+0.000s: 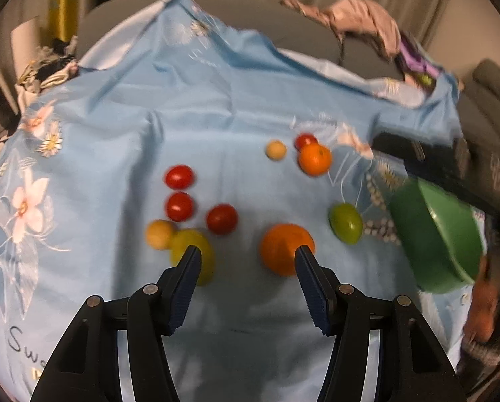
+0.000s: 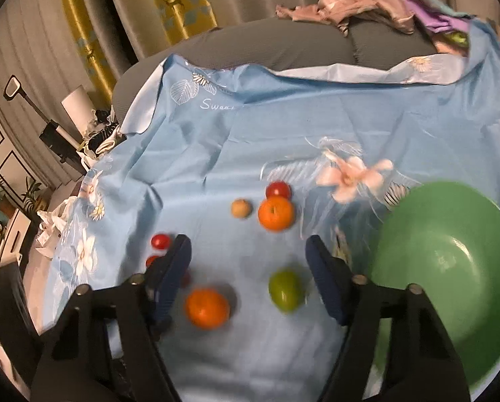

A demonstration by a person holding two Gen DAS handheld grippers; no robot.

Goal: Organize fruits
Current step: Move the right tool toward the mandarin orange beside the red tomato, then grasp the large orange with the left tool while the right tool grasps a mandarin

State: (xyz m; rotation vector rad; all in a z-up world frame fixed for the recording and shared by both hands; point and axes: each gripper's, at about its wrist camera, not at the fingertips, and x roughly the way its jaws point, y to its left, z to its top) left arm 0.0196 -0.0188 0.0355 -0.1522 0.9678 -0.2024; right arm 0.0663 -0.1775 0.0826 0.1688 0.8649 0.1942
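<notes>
Low in both frames, left tongs (image 1: 248, 253) and right tongs (image 2: 248, 243) gape wide, holding nothing above the scattered fruit.

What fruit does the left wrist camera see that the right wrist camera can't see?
Only the left wrist view shows the yellow-green fruit and the tan ball-shaped fruit beside it. Only the right wrist view shows the inside of the green bowl, which holds no fruit. Both show the near orange, the green fruit, the far orange and red tomatoes.
</notes>
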